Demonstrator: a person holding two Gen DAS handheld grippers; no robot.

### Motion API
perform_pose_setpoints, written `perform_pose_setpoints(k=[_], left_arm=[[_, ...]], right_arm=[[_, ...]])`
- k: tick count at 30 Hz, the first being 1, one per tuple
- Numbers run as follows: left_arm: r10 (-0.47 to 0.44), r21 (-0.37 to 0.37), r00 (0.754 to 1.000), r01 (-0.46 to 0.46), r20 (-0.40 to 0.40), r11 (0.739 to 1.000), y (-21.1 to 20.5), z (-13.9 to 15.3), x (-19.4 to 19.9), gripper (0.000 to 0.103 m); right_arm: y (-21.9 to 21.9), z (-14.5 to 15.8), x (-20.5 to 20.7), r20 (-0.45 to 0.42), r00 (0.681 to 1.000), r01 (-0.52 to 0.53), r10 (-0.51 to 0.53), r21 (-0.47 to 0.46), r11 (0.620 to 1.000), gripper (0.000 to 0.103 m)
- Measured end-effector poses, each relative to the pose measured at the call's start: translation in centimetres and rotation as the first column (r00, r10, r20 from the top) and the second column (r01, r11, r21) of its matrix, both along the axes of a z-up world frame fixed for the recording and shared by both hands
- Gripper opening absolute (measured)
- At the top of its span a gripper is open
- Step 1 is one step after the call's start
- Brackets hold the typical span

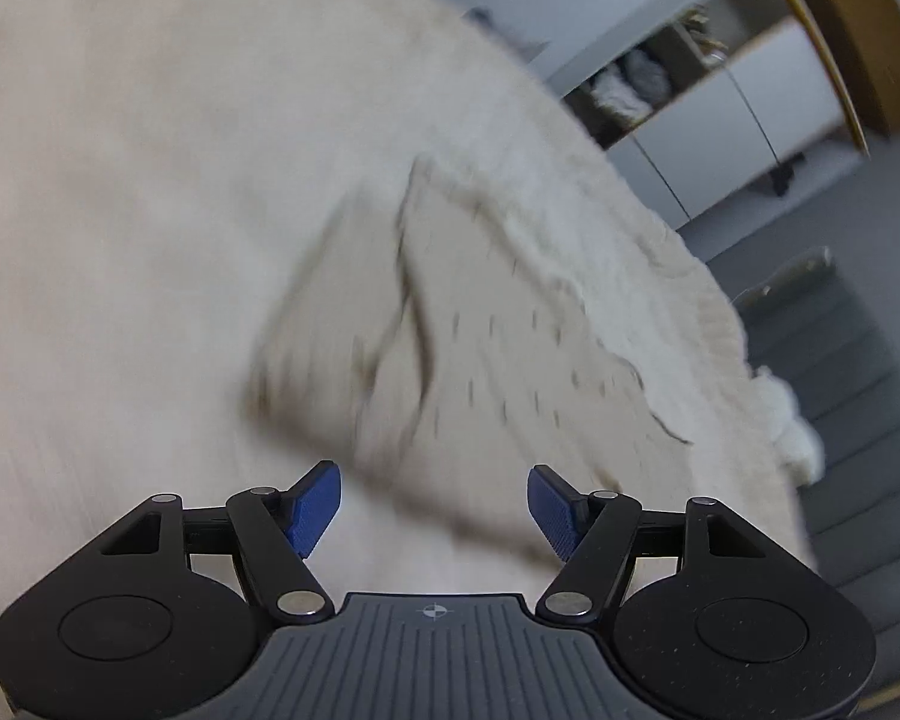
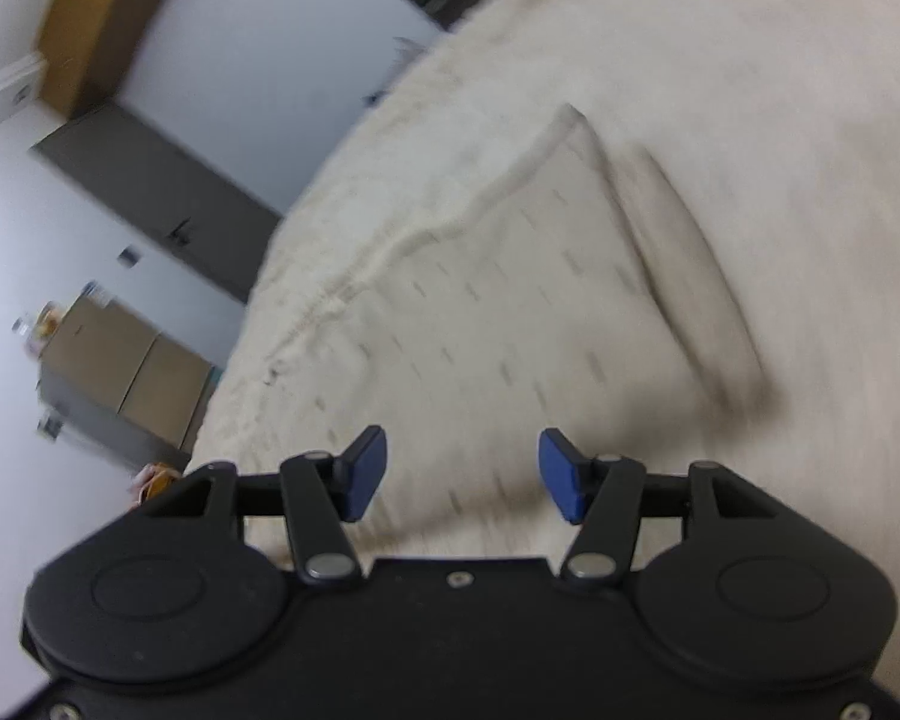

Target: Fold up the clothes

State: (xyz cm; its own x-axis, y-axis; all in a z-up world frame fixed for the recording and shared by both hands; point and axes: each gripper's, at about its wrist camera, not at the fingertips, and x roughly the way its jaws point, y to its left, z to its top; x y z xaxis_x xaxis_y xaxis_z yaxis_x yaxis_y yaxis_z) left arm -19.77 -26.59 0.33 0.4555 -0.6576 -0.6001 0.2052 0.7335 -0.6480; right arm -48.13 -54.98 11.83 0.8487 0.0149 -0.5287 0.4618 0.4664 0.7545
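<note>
From the left wrist, the left gripper (image 1: pixel 434 507) hangs with its jaws spread wide and nothing between them, just short of a folded cream garment (image 1: pixel 450 324) lying on the pale bed (image 1: pixel 120 180). The picture is smeared, but the cloth looks thin, soft and light, likely to sag and slide unless pinched through all its layers at a corner or along the near edge. Its long axis runs away from the gripper toward the fuzzy blanket (image 1: pixel 570 180) beyond.

From the right wrist, the right gripper (image 2: pixel 462 474) is likewise released and empty, hovering over the same garment (image 2: pixel 510 300). Here it tapers to a far corner, with a thick folded edge along its right side, the firmest place to grip.
</note>
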Motion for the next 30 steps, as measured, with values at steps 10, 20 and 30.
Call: perform_pose_setpoints(k=[10,20,30], left_arm=[[0.206,-0.108,0.973,-0.217,-0.103,0.97,-1.5,-6.2,1.8,0.011],[0.323,-0.06,0.943,-0.328,-0.079,0.943,3.3,-6.8,2.0,0.005],[0.299,-0.06,0.952,-0.302,-0.063,0.951,4.8,-5.4,-0.6,0.017]], right_arm=[[-2.5,-6.5,1.0,0.039,0.927,0.344,-0.372,0.306,0.888,0.033],[-6.3,-4.9,-1.4,0.004,0.85,0.521,-0.527,0.151,0.84,0.002],[-6.4,-2.5,-2.8,-0.051,0.873,0.485,-0.485,-0.009,0.874,0.018]])
